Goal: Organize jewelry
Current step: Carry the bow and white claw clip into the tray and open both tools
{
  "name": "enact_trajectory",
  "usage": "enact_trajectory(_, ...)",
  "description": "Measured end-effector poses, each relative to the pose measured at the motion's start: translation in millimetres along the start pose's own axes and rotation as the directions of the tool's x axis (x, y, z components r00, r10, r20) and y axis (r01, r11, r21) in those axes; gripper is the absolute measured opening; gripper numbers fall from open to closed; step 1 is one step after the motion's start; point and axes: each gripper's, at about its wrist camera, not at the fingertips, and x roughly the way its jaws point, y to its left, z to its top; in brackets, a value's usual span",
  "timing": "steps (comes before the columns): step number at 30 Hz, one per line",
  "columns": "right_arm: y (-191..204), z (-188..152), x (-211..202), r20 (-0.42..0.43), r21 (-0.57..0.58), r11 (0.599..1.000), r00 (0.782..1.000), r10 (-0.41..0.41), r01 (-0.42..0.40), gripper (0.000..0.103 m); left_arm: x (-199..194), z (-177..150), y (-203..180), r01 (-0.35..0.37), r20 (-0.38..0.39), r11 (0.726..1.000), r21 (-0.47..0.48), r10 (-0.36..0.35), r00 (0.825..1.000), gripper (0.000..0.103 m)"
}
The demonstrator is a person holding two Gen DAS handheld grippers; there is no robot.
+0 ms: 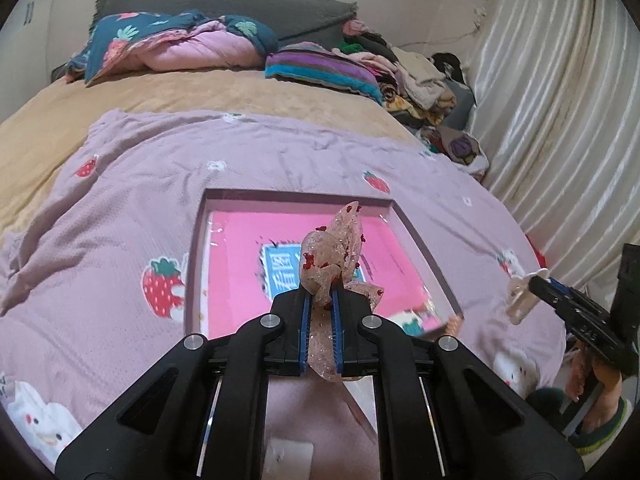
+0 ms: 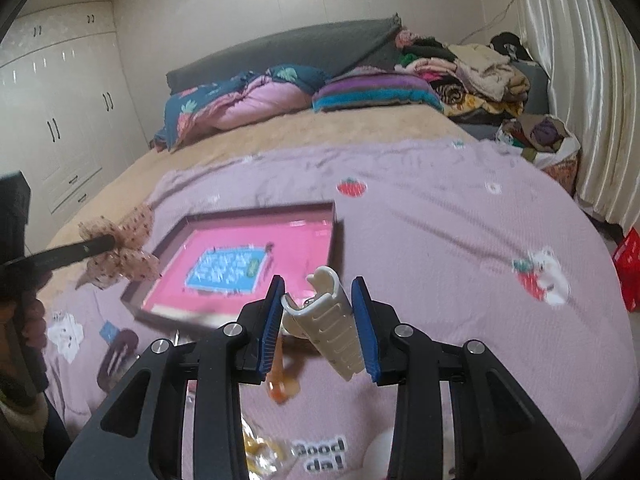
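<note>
Both grippers carry hair pieces toward the shallow box (image 1: 416, 236) lying open on the strawberry blanket (image 1: 120, 208). The left gripper (image 1: 321, 300) is pinched narrow on a sheer pink bow (image 1: 336, 252), held right above the box's pink lining, seemingly ready to drop it in. The right gripper (image 2: 319, 312), spread wider, clasps a cream claw clip (image 2: 328, 320) short of the near edge. An orange clip (image 2: 282, 384) and a dark clip (image 2: 116, 356) lie unsorted on the blanket.

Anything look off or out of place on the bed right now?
A few pieces lie loose on the lilac strawberry blanket outside the shallow pink-lined box: a dark maroon hair clip and an orange translucent clip. Nothing looks damaged or spilled.
</note>
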Motion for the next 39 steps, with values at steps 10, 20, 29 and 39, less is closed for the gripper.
enact_trajectory(10,27.9,44.4,33.7,0.030,-0.033,0.999,0.999,0.043,-0.042,0.033,25.7,7.5,46.0,-0.007,0.000,0.997,-0.079,0.007,1.000,0.003)
enact_trajectory(20,56.6,47.5,92.7,-0.018,-0.066,0.997,0.999,0.048,-0.049,0.033,55.8,0.3,63.5,-0.004,-0.066,0.995,-0.104,-0.003,0.998,0.003)
enact_trajectory(29,44.5,20.7,132.0,-0.124,-0.077,0.997,0.992,-0.015,0.006,0.033,67.0,-3.7,54.6,-0.041,-0.097,0.997,-0.063,0.035,0.995,0.023)
enact_trajectory(39,40.5,11.4,141.4,-0.143,-0.090,0.996,0.989,-0.037,0.025,0.030,50.1,-1.1,66.6,-0.082,-0.084,0.993,-0.090,0.075,0.994,0.055)
